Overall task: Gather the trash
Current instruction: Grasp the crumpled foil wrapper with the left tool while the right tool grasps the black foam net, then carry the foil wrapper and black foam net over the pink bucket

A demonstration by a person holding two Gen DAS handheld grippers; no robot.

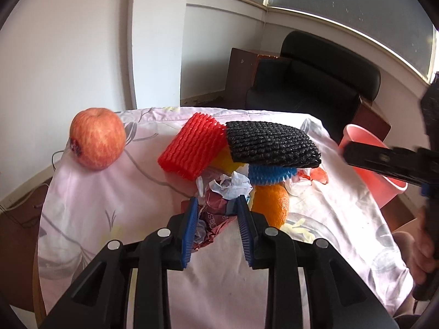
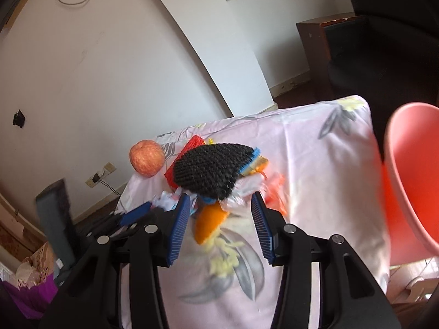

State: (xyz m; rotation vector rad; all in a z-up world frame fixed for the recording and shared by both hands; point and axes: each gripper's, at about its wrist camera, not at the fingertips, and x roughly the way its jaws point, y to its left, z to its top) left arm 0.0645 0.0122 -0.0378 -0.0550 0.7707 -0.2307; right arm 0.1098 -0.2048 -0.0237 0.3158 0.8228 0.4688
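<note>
While the left tongs (image 1: 218, 219) clenched a crumpled maroon wrapper (image 1: 216, 215) at the near edge of the bench's (image 1: 90, 192) litter pile, the right tongs (image 2: 219, 223) hung released; lifting toward the pink bin (image 1: 367, 172) seemed next.

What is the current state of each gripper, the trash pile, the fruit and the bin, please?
left gripper: closed on the crumpled wrapper.
right gripper: open, holding nothing.
black foam net: lying atop the pile.
red foam net: leaning on the pile.
apple: upright, apart.
orange: beside the wrapper.
pink bin: tilted, nothing seen inside.
</note>
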